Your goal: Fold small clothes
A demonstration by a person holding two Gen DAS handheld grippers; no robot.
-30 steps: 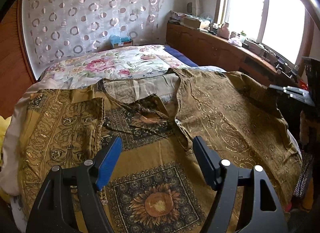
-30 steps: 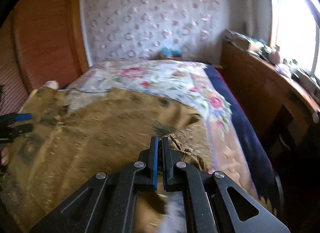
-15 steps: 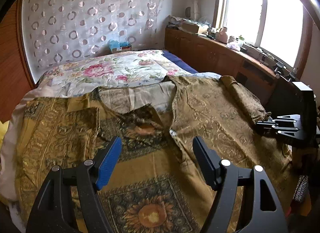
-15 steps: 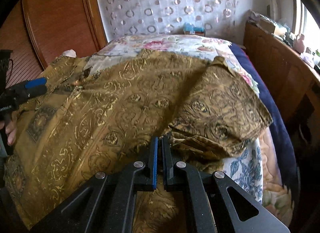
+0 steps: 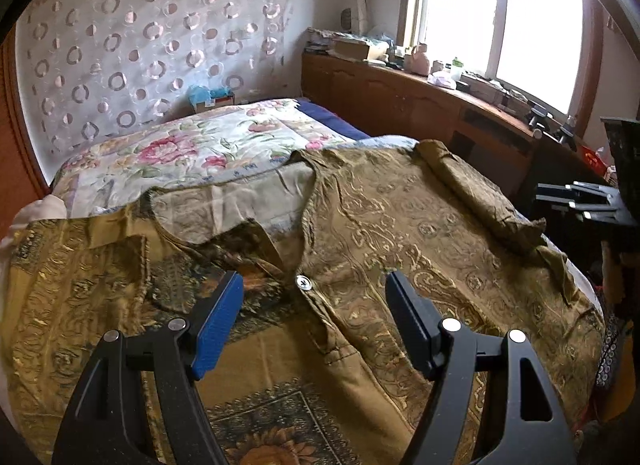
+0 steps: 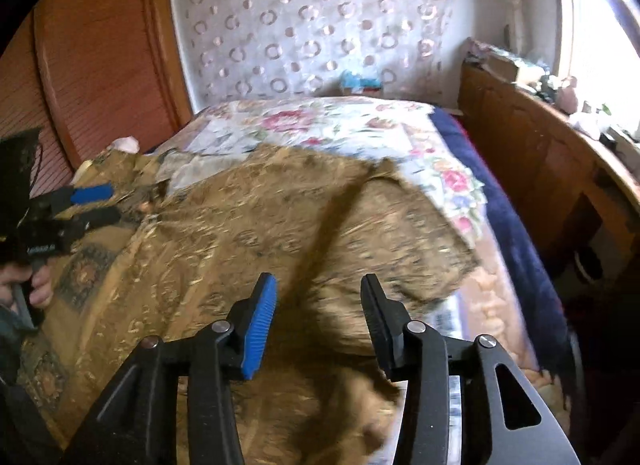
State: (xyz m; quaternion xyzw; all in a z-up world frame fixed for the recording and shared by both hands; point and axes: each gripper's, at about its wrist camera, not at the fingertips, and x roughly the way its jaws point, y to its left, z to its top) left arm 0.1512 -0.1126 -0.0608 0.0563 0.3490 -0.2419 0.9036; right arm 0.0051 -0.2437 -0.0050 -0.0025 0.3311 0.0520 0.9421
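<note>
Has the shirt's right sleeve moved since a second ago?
Yes. The sleeve now lies folded in over the shirt, off the bed edge.

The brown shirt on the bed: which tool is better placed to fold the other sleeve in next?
Probably the left tool. It hangs open over the shirt near the button, with the unfolded side beside it. The right tool, whose jaws have just been opening, empty, sits over the sleeve already folded in.

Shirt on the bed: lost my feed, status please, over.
Right gripper jaws just opened, nothing between them. Left gripper open above the shirt. Shirt spread on the bed, sleeve folded in. Nothing in the way.
</note>
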